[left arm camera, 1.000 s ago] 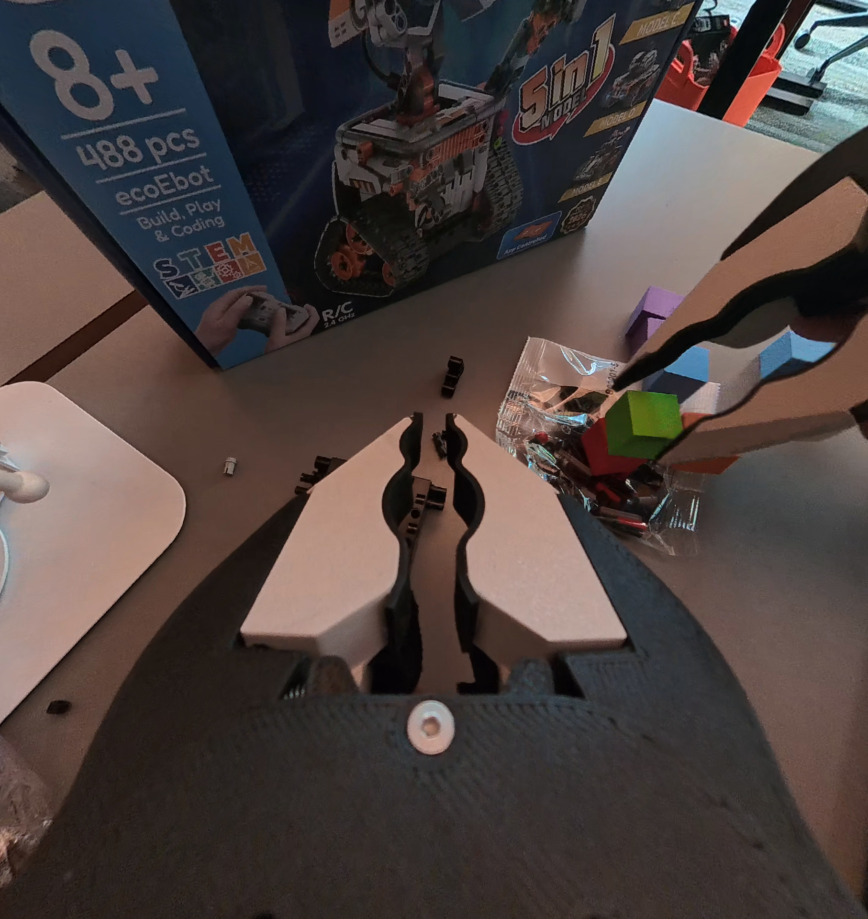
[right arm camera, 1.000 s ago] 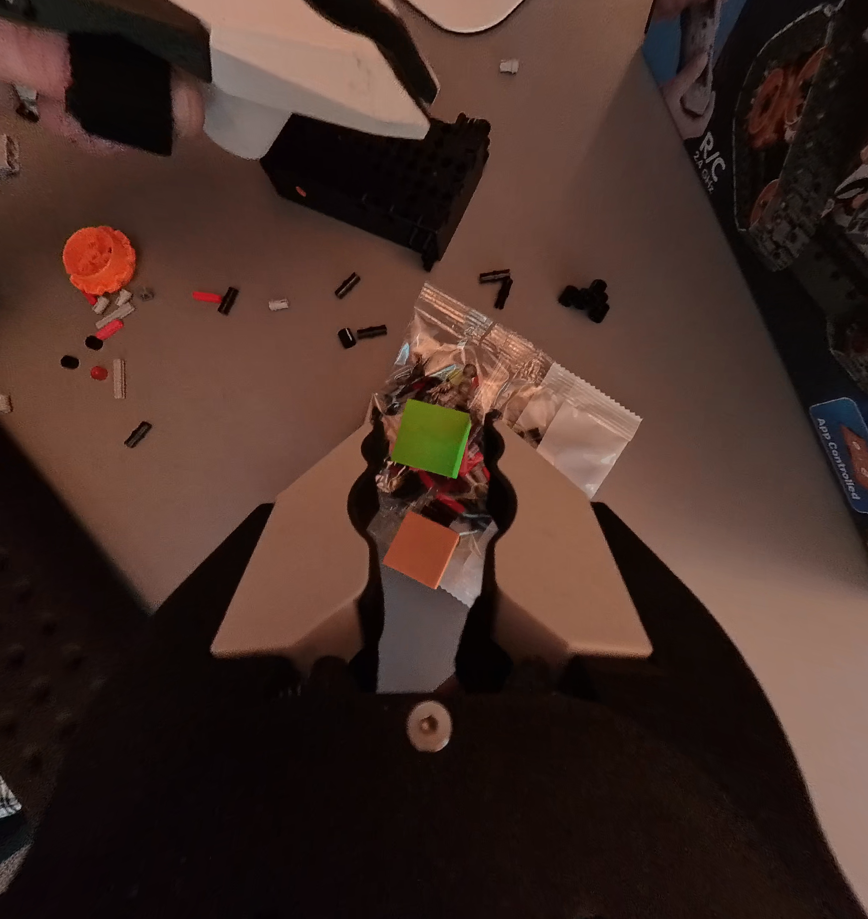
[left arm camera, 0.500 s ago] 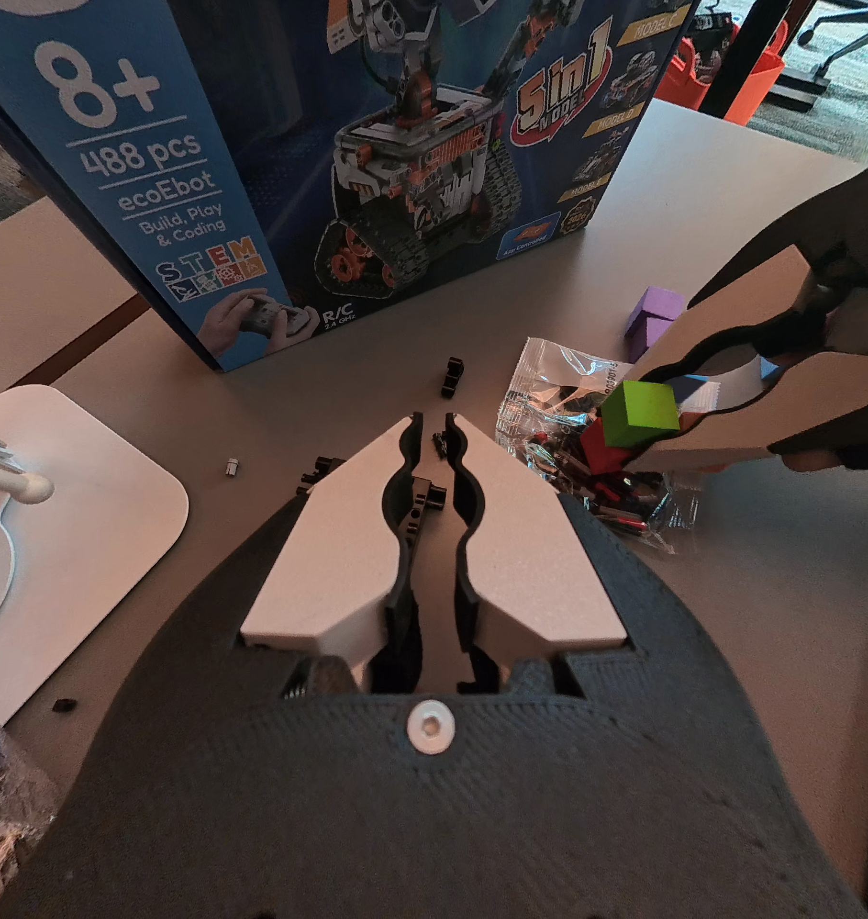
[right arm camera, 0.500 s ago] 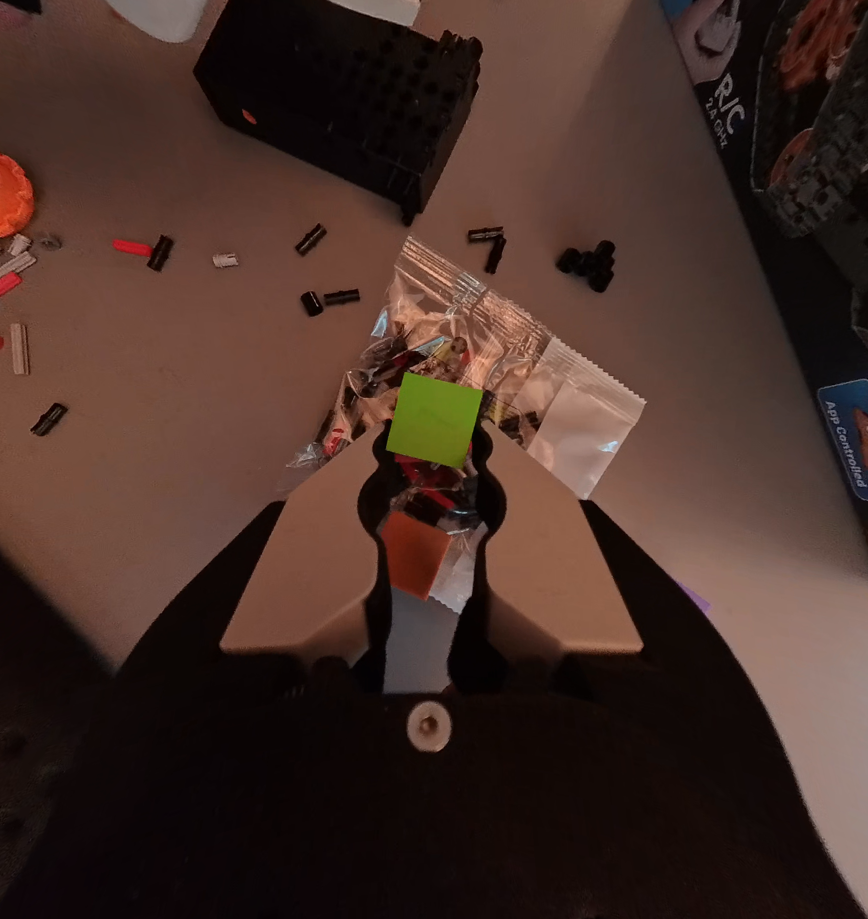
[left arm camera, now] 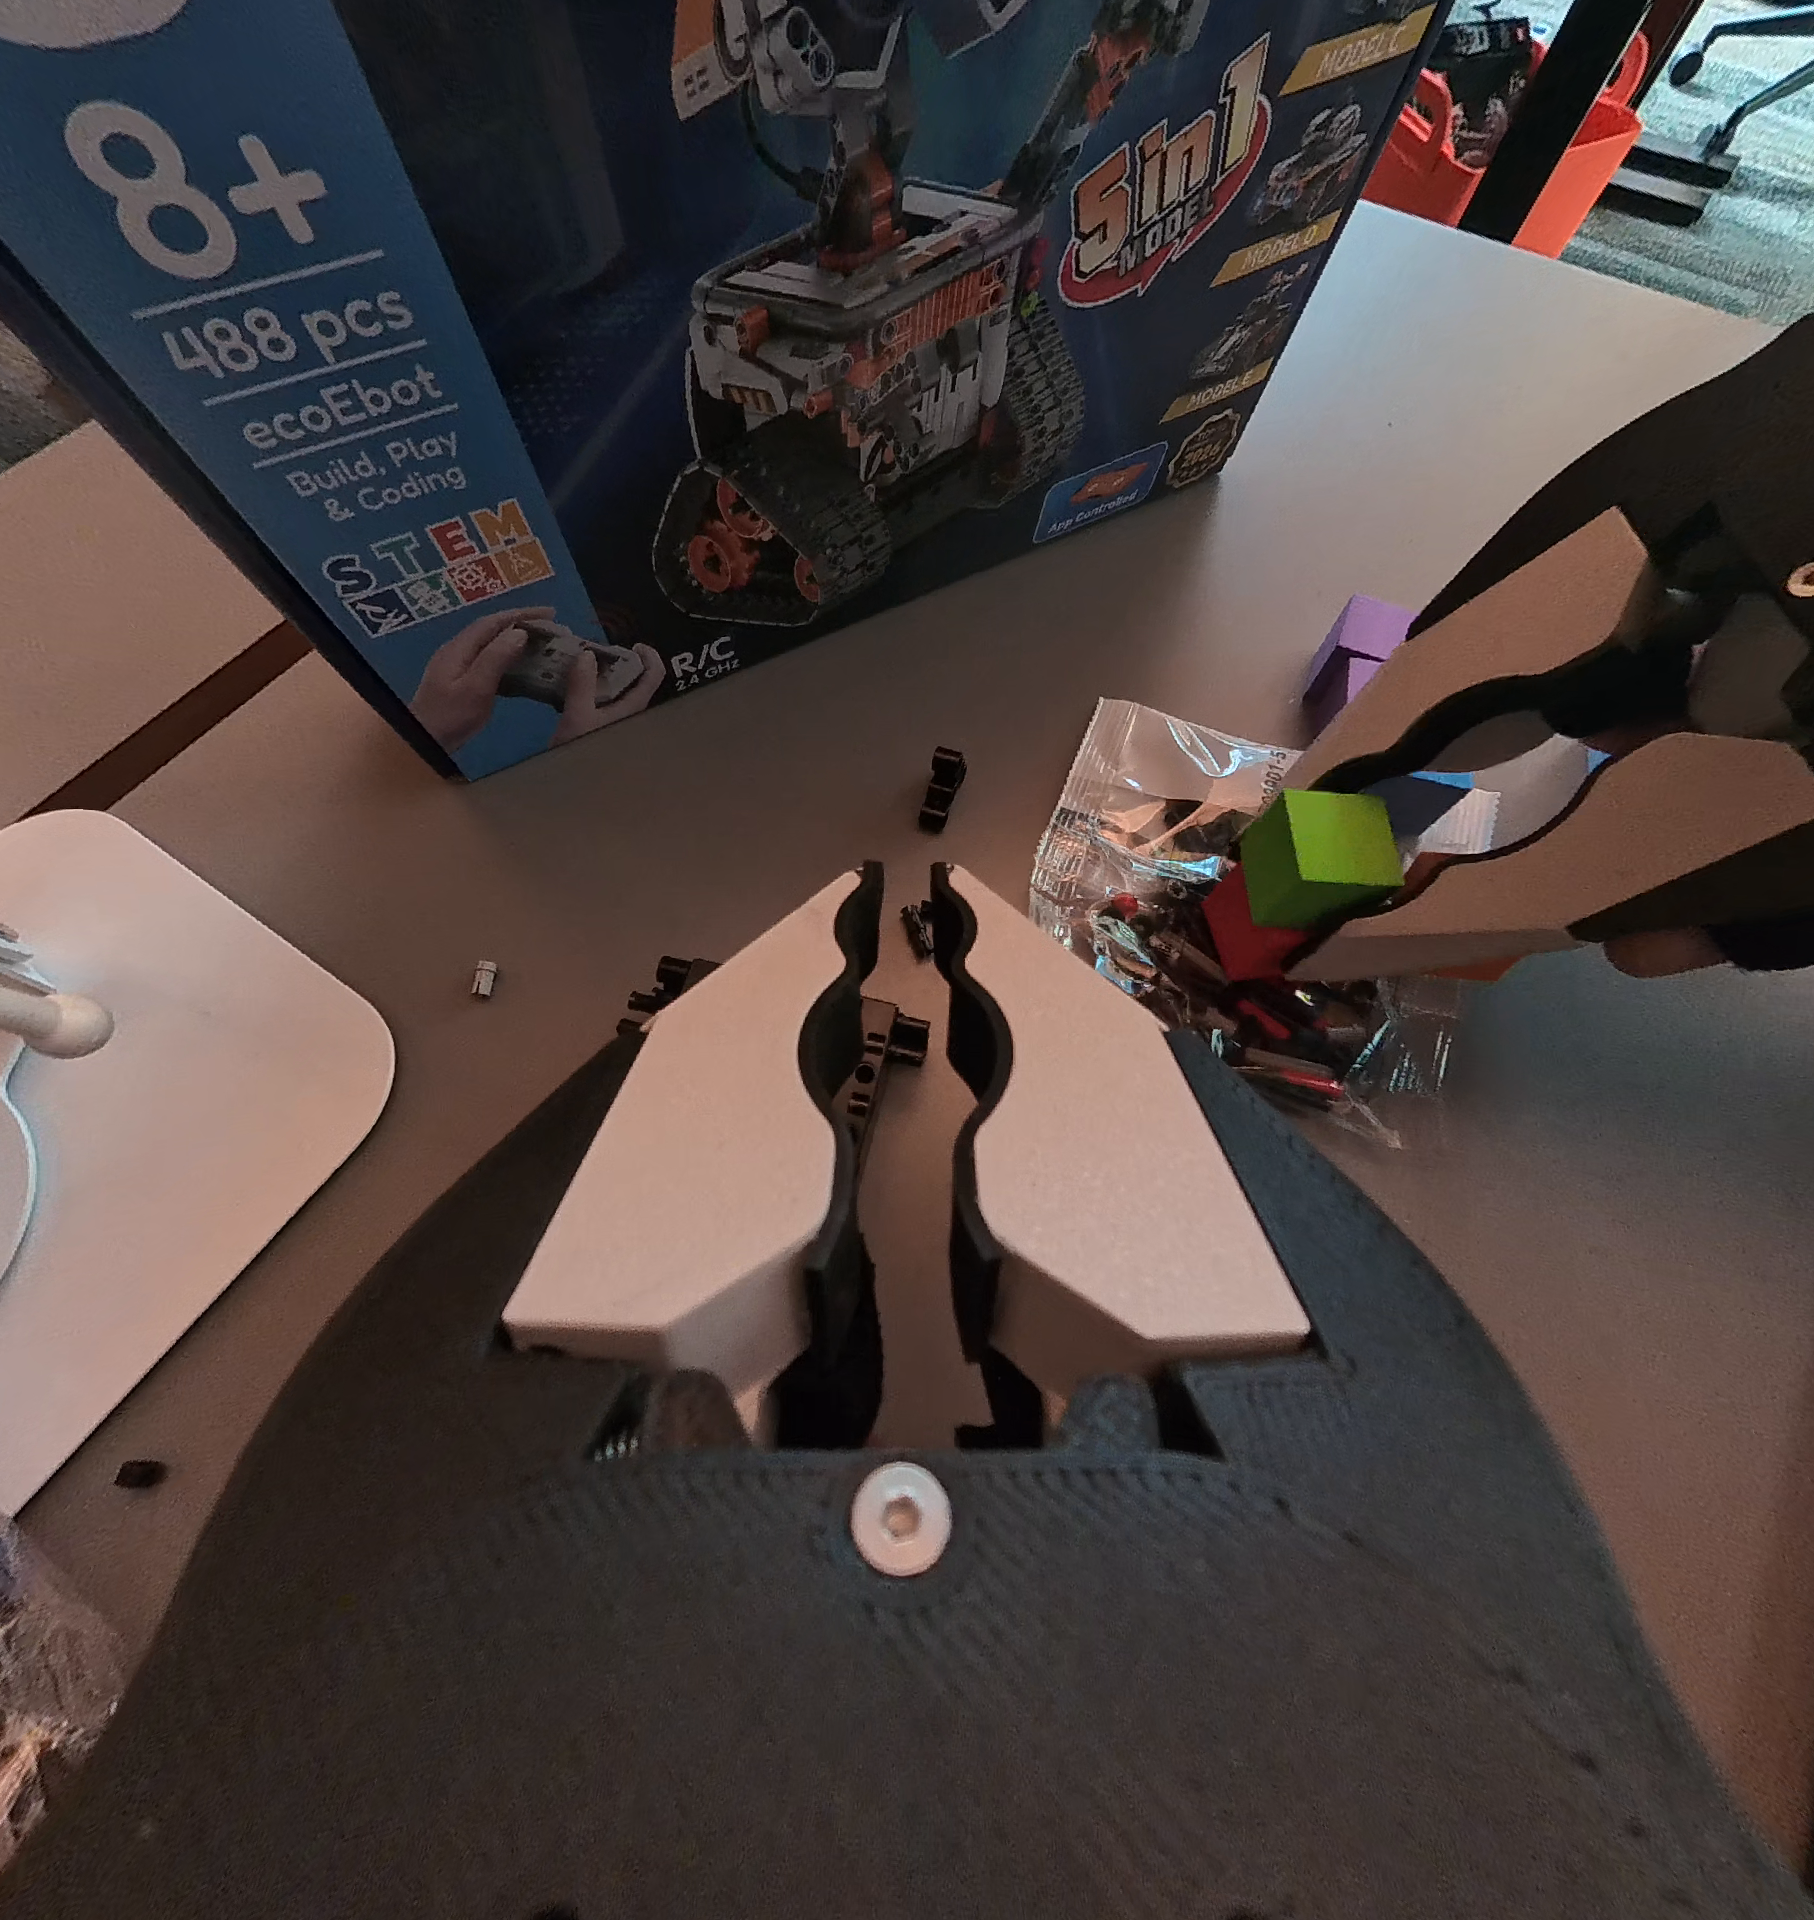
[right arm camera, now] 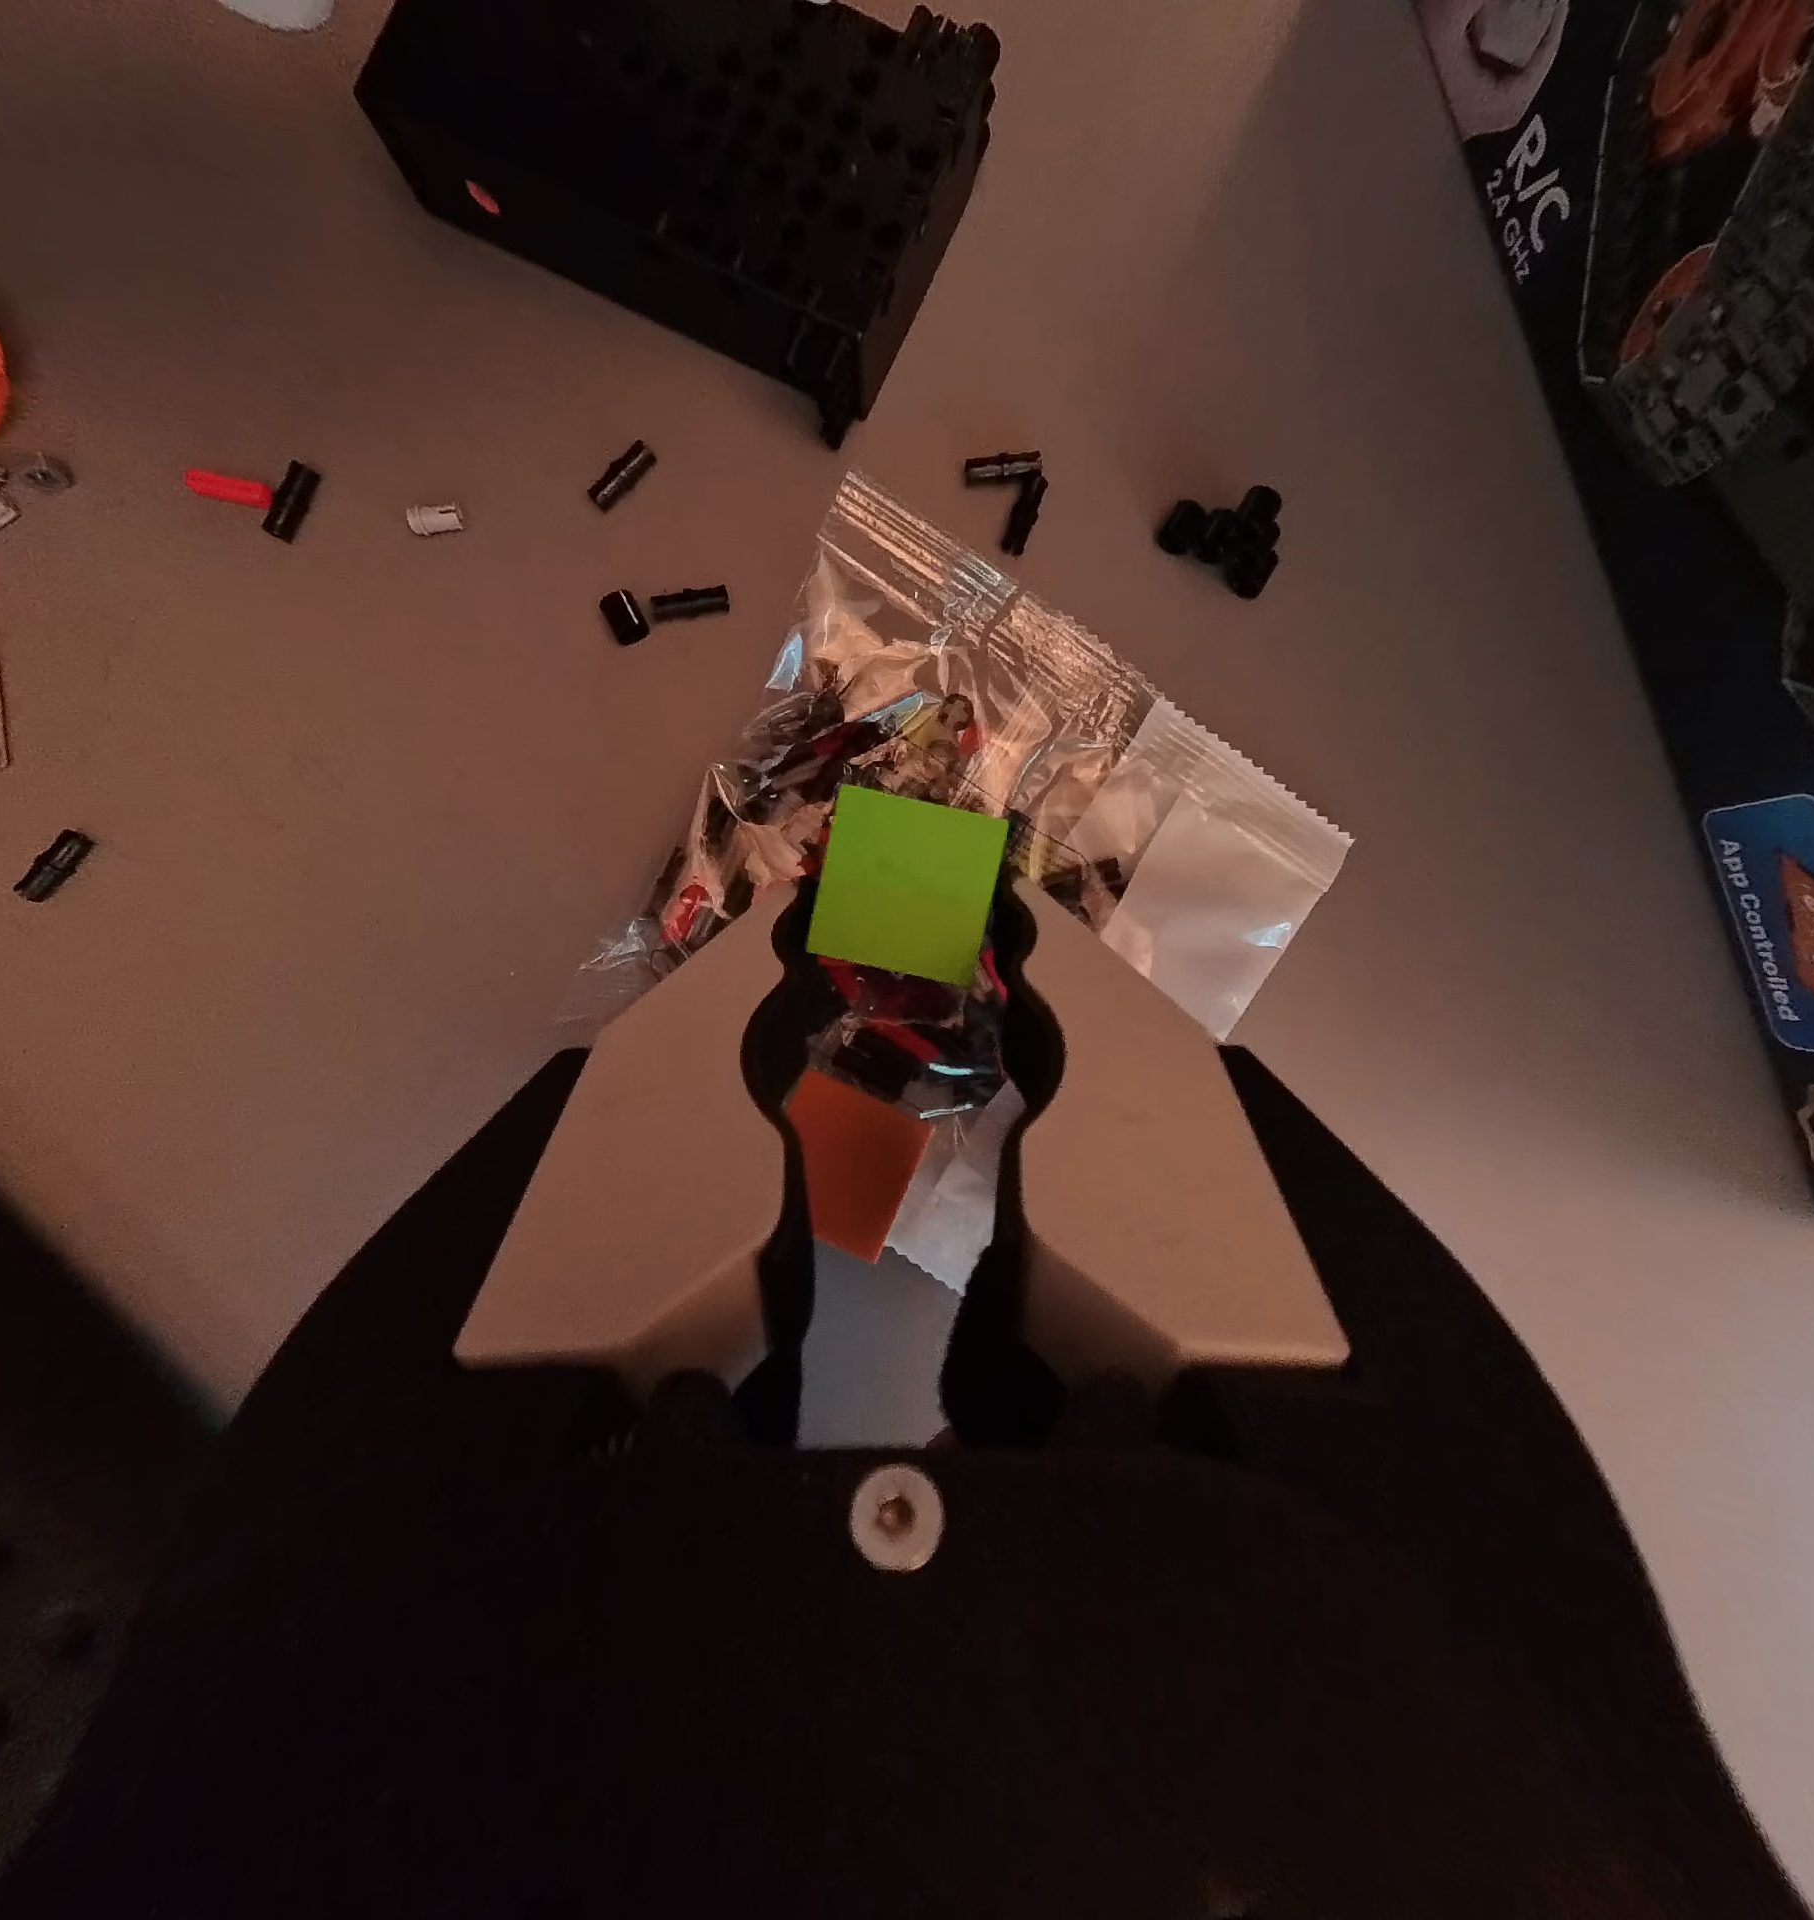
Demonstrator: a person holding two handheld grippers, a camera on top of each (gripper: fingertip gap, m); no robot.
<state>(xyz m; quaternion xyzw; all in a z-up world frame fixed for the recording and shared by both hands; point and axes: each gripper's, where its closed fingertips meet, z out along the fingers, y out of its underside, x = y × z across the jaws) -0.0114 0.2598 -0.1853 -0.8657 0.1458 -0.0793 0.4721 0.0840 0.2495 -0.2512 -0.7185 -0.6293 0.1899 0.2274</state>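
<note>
A: Grip check? Right gripper (right arm camera: 908,914) pinches green cube (right arm camera: 905,899) over parts bag (right arm camera: 996,769).
B: Left gripper (left arm camera: 905,883) slightly spread, black beam (left arm camera: 867,1060) between. Keep cube level.

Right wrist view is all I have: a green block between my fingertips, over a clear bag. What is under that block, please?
Observer: A red block sits just under the green block, at the clear bag.
Operator: Is anything beside my gripper?
Observer: A purple block stands beside the right gripper, toward the big blue box.
Operator: And the left gripper?
Observer: The left gripper hangs next to the bag, jaws narrowly apart, with a small black part in the gap.
</note>
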